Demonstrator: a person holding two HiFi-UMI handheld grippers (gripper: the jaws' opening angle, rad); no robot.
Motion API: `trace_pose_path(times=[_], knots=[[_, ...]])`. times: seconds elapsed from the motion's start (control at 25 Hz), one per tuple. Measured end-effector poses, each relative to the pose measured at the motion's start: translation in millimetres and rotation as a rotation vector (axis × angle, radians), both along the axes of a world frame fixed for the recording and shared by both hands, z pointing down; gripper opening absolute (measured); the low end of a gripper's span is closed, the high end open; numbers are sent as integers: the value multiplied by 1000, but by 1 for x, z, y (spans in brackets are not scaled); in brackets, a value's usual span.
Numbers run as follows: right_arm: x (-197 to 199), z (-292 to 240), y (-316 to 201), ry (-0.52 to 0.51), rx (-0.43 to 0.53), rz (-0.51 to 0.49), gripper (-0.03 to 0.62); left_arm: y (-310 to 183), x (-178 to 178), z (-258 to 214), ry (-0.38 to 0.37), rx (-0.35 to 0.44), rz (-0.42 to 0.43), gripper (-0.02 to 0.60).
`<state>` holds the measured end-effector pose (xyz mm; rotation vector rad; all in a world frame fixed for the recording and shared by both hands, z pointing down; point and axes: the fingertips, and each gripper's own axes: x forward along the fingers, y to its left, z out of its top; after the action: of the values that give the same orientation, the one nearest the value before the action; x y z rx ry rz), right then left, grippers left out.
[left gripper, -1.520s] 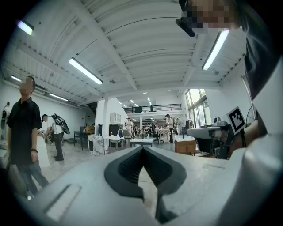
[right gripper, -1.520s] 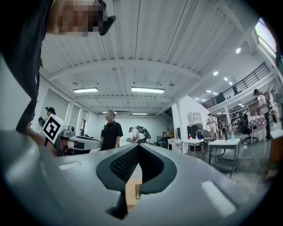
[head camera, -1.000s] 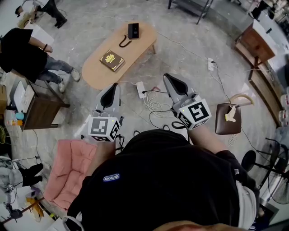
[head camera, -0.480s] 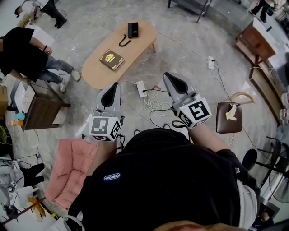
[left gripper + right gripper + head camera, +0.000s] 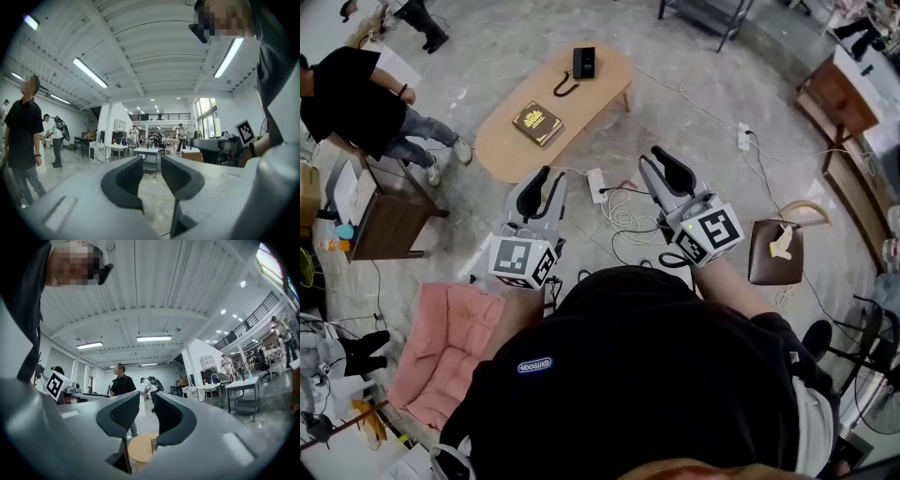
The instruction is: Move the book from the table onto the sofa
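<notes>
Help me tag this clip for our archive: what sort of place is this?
Probably a big open workshop or lab hall, not a home: bare concrete floor with a power strip and loose cables, worktables and a mezzanine under ceiling strip lights, plus a lone coffee table holding a book.

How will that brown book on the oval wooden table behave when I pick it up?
The book lies flat and square-cornered on the table, so it probably stays stiff and won't roll. It looks fairly thick, so likely somewhat heavy; held by one edge, it may droop or fall open.
</notes>
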<state>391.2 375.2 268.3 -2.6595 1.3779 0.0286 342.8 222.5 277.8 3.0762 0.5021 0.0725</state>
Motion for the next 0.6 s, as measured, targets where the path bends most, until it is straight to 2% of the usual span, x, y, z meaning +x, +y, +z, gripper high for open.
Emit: trace_pose_path(times=[0.36,0.6], knots=[[8,3,8,19,-29,-44,160,21,9,5,-9,7,-12,180],[21,6,24,34,-32,-70,161,39,21,11,-8,9,-43,186]])
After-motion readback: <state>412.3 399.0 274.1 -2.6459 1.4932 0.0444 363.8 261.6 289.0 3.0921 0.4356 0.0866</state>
